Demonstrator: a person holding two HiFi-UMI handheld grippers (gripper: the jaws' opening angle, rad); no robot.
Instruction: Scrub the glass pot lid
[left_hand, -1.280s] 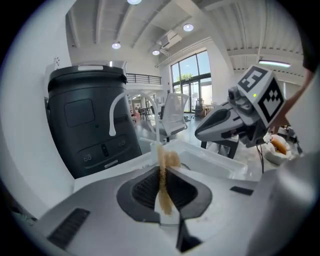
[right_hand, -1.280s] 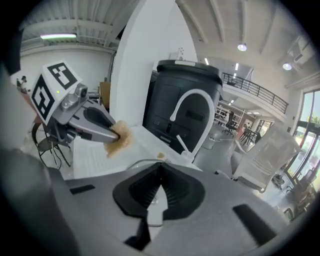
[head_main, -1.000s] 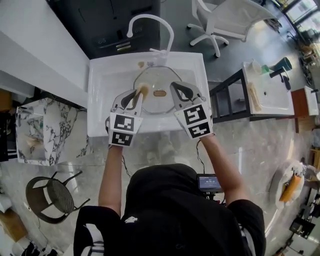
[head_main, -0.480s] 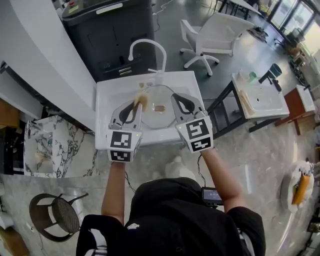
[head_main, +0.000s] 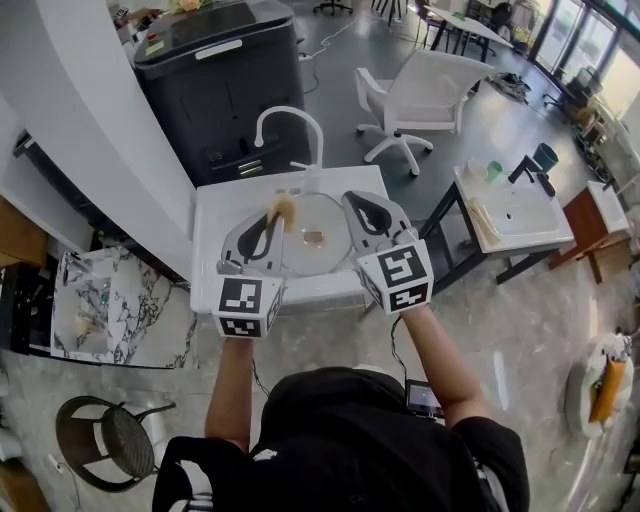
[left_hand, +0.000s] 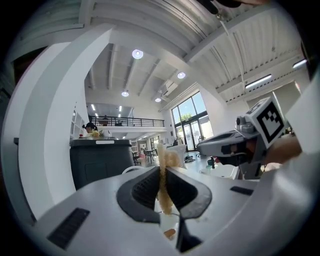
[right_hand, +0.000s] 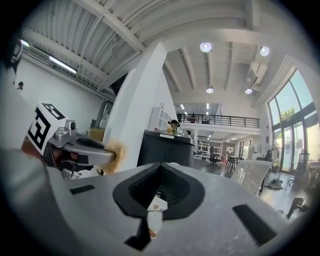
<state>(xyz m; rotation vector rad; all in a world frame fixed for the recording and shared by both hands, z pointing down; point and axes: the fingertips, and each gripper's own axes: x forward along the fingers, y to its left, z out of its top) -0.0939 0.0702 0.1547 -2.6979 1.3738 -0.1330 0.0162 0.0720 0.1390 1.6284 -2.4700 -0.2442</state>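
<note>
While the glass lid (head_main: 312, 237) lies flat in the basin of the white sink (head_main: 212, 205), both tools are held above the sink's near edge, clear of the lid, pointing level out into the room. From the head view, the lid shows in the gap between them, its brown knob near the middle.

The left tool (head_main: 270, 225) is clamped on a tan scrub pad (head_main: 281, 208). The scrub pad stands on edge between the jaws, squeezed thin where they press it, and its fuzzy end sticks out past the tips.

The right tool (head_main: 357, 207) is closed all the way, jaws meeting, with nothing between them. The two tools sit side by side, near each other but not touching.

A white curved tap (head_main: 290, 125) rises at the back of the sink. Behind it stands a dark cabinet (head_main: 215, 80), with a white chair (head_main: 425, 95) to its right.
</note>
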